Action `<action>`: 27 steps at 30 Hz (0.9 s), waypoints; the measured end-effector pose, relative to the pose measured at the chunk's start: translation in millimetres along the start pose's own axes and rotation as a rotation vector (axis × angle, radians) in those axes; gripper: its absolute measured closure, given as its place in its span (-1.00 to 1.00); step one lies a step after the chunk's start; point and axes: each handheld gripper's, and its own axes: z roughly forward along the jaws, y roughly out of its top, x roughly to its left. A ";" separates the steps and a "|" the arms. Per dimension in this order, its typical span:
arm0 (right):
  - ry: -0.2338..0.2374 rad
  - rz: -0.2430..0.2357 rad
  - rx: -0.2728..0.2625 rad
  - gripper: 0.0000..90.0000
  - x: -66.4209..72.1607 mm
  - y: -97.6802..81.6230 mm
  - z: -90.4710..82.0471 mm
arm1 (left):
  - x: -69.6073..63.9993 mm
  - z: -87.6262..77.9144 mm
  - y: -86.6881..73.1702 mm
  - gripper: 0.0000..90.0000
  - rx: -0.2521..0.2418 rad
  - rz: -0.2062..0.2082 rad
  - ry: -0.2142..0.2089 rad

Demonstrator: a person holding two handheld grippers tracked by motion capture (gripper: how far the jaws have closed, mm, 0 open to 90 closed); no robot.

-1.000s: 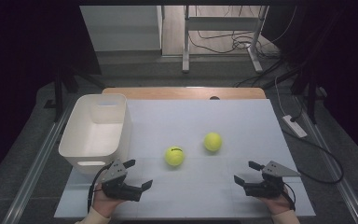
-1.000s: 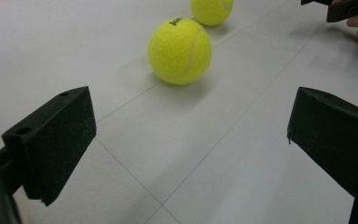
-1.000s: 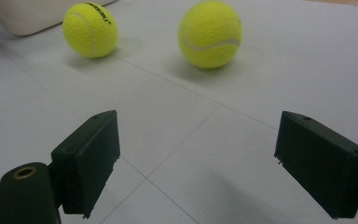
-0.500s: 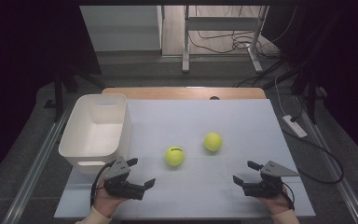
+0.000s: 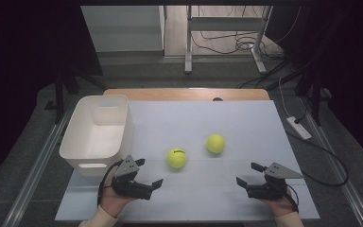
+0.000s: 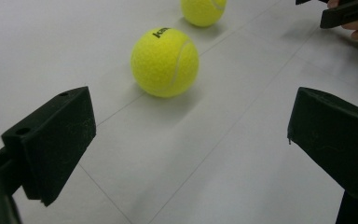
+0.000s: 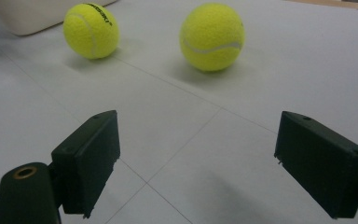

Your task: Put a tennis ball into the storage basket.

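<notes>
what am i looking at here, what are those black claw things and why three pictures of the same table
A person sits at a white table and holds a hand-held two-jaw tool in each hand: the left gripper and the right gripper. The high view looks down from above. The other two pictures come from cameras riding on each gripper, looking out between its black jaws. On the table lie two yellow tennis balls, the nearer ball and the farther ball, beside a white plastic bin. Both grippers are open and hold nothing.

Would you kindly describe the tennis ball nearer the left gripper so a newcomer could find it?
Start at the white bin on the table's left. Just right of its near corner lies a yellow tennis ball. Unlike the other ball, it shows black lettering on top and sits closer to the person.
</notes>
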 end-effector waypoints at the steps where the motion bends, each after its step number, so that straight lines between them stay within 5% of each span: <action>1: -0.001 -0.001 0.001 -0.68 0.1 0.1 0.2 | -0.1 0.2 0.8 -0.96 0.002 0.001 -0.003; 27: -0.002 -0.006 0.004 -0.68 0.9 0.5 0.3 | -3.4 20.8 22.9 -0.95 0.039 0.015 -0.030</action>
